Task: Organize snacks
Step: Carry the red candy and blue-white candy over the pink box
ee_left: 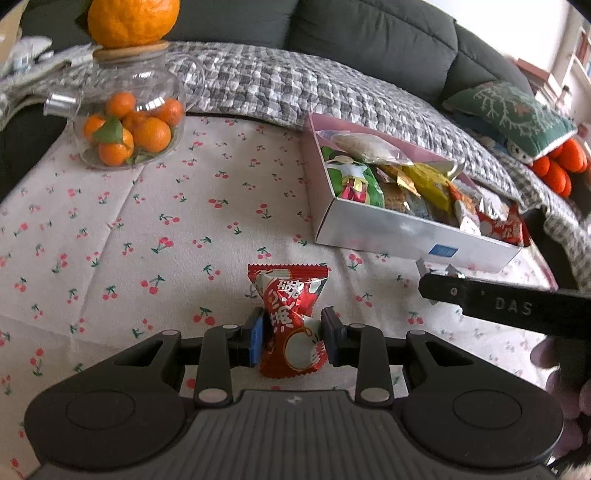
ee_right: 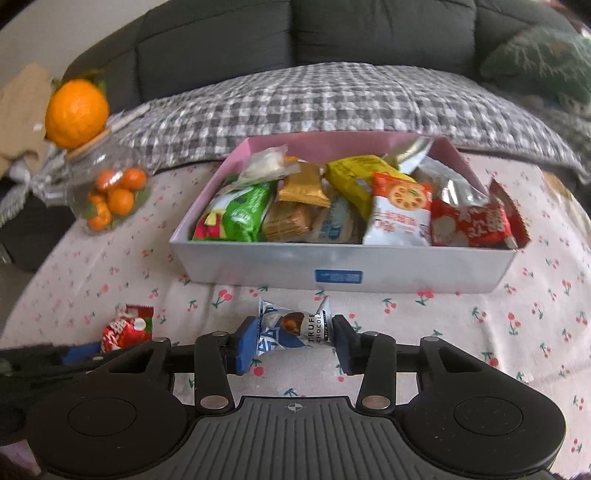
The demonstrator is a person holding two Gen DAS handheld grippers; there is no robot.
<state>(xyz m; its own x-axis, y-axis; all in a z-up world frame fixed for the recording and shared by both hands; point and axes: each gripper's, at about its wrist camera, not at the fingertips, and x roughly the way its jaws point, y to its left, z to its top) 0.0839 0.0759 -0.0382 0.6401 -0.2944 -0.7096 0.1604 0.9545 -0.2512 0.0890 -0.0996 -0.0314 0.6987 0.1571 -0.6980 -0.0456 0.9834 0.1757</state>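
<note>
We clamp the left gripper (ee_left: 293, 332) on the red candy (ee_left: 291, 321) and the right gripper (ee_right: 294, 339) on the truffle chocolate (ee_right: 295, 326), both above bare tablecloth (ee_left: 147, 221), just before the snack box (ee_right: 343, 266) front wall

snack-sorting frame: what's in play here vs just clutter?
In play:
- red candy, in the left tongs
- truffle chocolate, between the right tongs
- snack box, already full of packets

Clutter:
- glass jar of small oranges
- big orange on its lid
- checked blanket
- green cushion
</note>
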